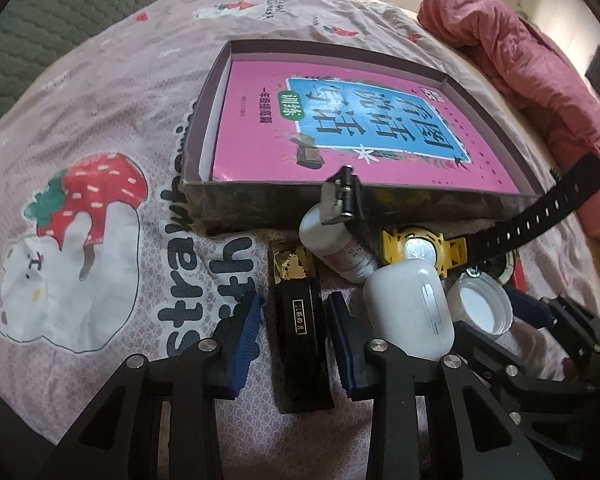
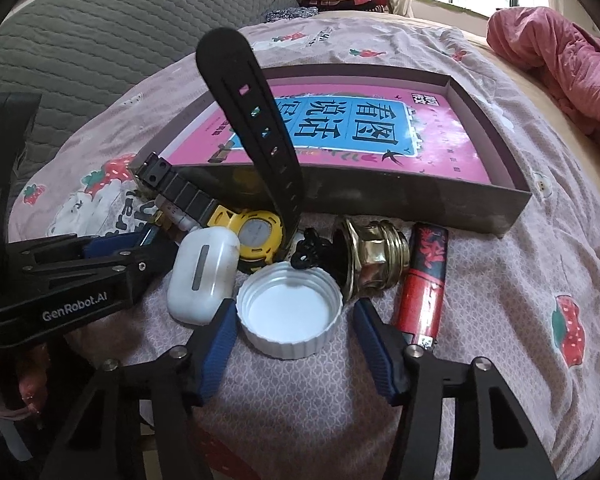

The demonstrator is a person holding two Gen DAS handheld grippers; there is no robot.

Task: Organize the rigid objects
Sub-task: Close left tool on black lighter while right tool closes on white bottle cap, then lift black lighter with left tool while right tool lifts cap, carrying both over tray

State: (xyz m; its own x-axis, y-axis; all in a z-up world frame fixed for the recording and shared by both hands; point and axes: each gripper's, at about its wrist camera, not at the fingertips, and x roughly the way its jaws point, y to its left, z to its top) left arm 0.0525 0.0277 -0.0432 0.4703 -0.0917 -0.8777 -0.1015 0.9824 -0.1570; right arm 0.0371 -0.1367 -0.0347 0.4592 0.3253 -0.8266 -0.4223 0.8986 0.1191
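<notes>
A black oblong box with a gold end (image 1: 298,332) lies on the bedspread, and my left gripper (image 1: 294,304) is shut on its long sides. In the right wrist view a white screw cap (image 2: 290,316), hollow side up, sits between the blue pads (image 2: 220,340) of my right gripper (image 2: 296,306). That gripper is open, with a gap left on the cap's right side. Beyond both stands a shallow dark tray (image 1: 236,200) holding a pink book (image 1: 260,120).
Crowded before the tray wall (image 2: 420,204) are a yellow watch with a raised black strap (image 2: 258,236), a white earbud case (image 2: 202,276), a white bottle (image 1: 336,244), a brass fitting (image 2: 372,256) and a red lighter (image 2: 422,280). A pink quilt (image 2: 560,48) lies far right.
</notes>
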